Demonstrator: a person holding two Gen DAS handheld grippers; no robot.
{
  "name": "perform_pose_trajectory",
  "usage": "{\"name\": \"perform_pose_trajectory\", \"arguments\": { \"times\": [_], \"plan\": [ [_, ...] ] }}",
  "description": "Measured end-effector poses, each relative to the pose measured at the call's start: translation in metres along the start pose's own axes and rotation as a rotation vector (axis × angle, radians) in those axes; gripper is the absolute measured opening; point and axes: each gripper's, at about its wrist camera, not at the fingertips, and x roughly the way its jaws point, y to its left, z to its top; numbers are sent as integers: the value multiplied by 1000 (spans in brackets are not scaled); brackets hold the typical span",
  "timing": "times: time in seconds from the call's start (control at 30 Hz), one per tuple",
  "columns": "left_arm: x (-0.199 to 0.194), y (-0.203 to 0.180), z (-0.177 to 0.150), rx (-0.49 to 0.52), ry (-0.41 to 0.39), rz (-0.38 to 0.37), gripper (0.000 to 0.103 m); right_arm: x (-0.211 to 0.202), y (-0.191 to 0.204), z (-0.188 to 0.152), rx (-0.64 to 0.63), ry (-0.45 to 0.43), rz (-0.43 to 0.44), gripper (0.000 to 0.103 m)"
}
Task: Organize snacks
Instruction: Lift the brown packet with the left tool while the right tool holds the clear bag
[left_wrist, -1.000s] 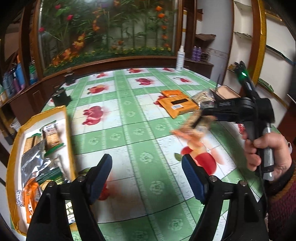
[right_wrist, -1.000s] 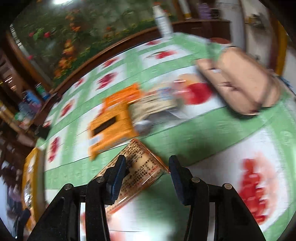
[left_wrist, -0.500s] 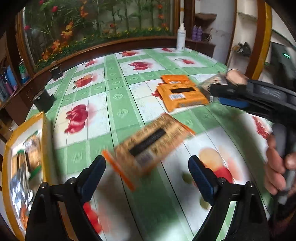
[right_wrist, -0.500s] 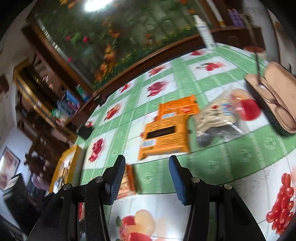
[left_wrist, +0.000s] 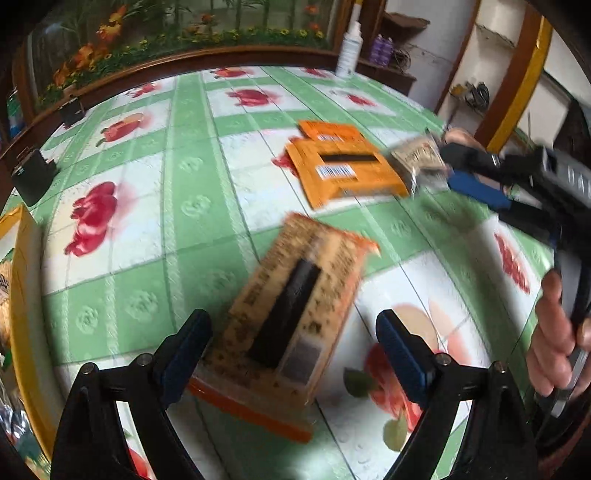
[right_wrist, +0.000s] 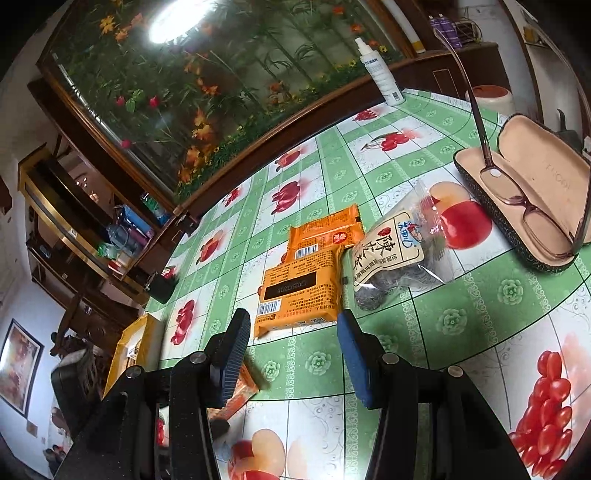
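I have some snacks already in the yellow-rimmed tray (left_wrist: 22, 295) at nine o'clock. My left claw (left_wrist: 293, 350) is spread, jaws just widened, around a blurred tan snack packet (left_wrist: 291, 325) lying on the surface (left_wrist: 147, 206), not pinched. Two orange packets (right_wrist: 301, 284) and a clear tea bag (right_wrist: 391, 258) remain; my right claw (right_wrist: 291, 354) gapes empty.

Home (fruit-print tablecloth (right_wrist: 461, 325), wooden cabinets (right_wrist: 85, 229))

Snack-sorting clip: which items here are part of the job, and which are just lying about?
Job:
- blurred orange packet
- two orange packets
- clear tea bag
- yellow tray

Lying about:
- glasses
- glasses case
- spray bottle
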Motion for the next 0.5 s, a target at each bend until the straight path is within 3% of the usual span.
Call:
{"name": "perform_pose_trajectory", "arguments": {
  "times": [0.23, 0.33, 0.4, 0.5],
  "plan": [
    [15, -10, 13, 4, -13, 137, 90, -1, -5, 1, 19, -18, -26, 53],
    [9, -5, 8, -13, -76, 151, 75, -5, -8, 5, 21, -47, -78, 53],
    [6, 4, 8, -44, -95, 167, 59, -9, -2, 14, -29, -82, -131, 53],
    [4, 20, 9, -90, -115, 180, 54, -6, 2, 38, -77, -93, -155, 53]
  ]
}}
